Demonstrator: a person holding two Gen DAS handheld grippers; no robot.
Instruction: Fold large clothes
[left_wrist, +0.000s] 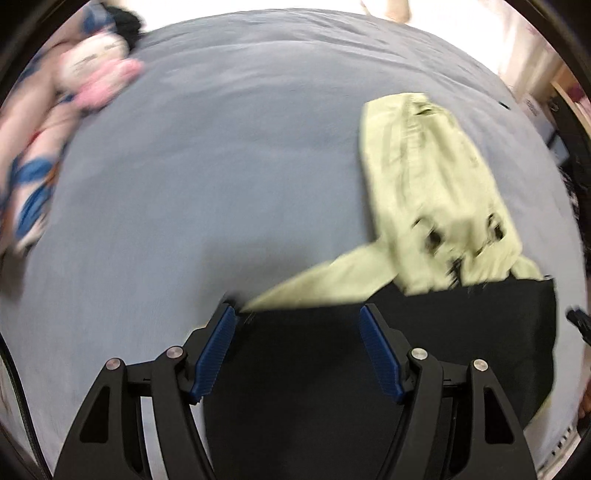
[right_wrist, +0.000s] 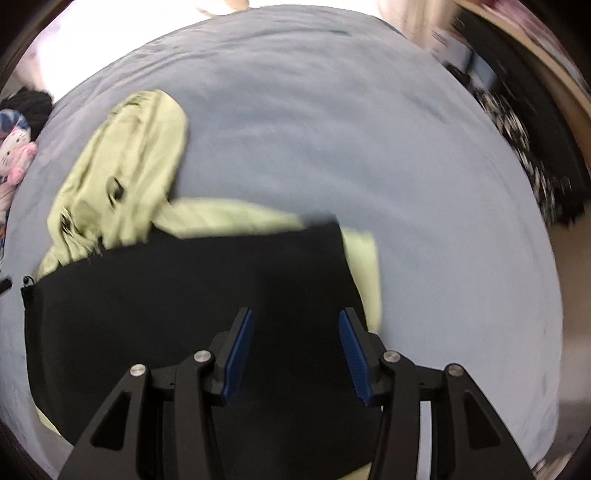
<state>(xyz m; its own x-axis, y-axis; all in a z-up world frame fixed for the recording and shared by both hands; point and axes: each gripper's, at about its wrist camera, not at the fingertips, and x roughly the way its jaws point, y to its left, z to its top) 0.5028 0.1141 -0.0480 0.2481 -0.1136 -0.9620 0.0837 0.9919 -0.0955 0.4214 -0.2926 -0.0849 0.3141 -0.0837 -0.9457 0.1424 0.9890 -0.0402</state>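
Both of your grippers, left (left_wrist: 297, 314) and right (right_wrist: 295, 317), hung over the black cloth (left_wrist: 369, 369) at lower frame, jaws apart with nothing pinched. The right jaws were opening. The cloth lay flat on the bed (left_wrist: 221, 147), overlapping the green garment (left_wrist: 436, 192). Next fold, judged: take matching corners, lift evenly, keep the green garment clear.

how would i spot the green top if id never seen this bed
Start from the blue-grey bed that fills both views. A flat black garment lies at its near edge; the green top lies crumpled just beyond it, partly tucked underneath. It is the only pale yellow-green cloth, with small dark marks.
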